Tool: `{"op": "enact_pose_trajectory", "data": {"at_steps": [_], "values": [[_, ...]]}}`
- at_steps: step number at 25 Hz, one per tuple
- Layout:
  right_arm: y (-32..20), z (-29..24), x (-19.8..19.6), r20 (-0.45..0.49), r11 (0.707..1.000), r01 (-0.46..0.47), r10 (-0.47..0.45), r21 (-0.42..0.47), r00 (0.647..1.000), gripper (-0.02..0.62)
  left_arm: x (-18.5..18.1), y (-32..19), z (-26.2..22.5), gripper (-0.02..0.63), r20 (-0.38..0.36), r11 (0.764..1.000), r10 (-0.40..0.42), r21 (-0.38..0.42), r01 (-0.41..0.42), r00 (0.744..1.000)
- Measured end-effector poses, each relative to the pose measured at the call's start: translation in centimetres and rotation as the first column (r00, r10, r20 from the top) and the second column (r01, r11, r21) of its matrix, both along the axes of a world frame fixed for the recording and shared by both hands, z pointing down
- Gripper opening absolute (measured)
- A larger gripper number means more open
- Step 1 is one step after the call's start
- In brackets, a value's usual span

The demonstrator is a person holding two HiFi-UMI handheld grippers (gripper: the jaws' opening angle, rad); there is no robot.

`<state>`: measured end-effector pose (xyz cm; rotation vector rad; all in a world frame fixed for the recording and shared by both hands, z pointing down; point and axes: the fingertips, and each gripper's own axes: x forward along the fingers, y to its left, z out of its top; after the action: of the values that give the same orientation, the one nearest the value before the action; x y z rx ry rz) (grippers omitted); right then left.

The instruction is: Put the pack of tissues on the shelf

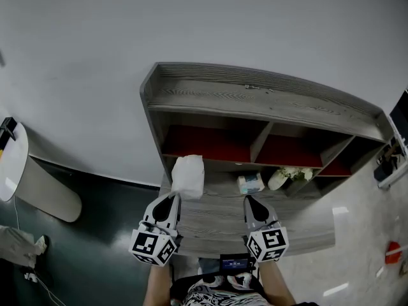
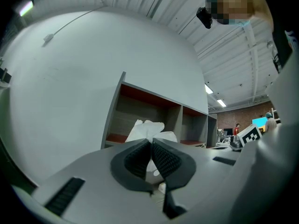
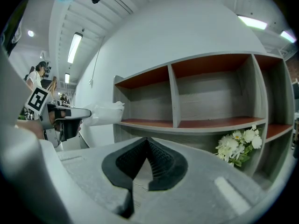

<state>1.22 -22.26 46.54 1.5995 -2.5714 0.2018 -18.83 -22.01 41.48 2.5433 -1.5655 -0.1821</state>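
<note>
The pack of tissues point(image 1: 188, 176) is white and soft, and hangs in front of the grey shelf unit point(image 1: 268, 101), level with its left red-floored compartment point(image 1: 207, 146). My left gripper point(image 1: 173, 200) is shut on the pack's near edge. In the left gripper view the pack point(image 2: 148, 129) bulges out past the closed left gripper point(image 2: 152, 144). My right gripper point(image 1: 250, 203) is shut and holds nothing, to the right of the pack over the lower wooden ledge. From the right gripper point(image 3: 147, 143) view, the pack point(image 3: 105, 113) shows at the left, at the shelf's corner.
A light blue packet point(image 1: 250, 183) and white flowers point(image 1: 290, 174) sit in the lower row of the shelf; the flowers point(image 3: 236, 146) also show in the right gripper view. A white rounded fixture point(image 1: 13, 161) stands at the far left. The upper compartments point(image 3: 210, 97) look bare.
</note>
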Motion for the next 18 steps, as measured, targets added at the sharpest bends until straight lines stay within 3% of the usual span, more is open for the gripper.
{"op": "enact_pose_trajectory", "data": {"at_steps": [18], "values": [[-3.8,0.8,0.4,0.024,0.999,-0.022,0.022,-0.026,0.999,0.005,1.2,-4.8,-0.2,0.006,0.018,0.999,0.039,-0.006,-0.039,0.999]]}}
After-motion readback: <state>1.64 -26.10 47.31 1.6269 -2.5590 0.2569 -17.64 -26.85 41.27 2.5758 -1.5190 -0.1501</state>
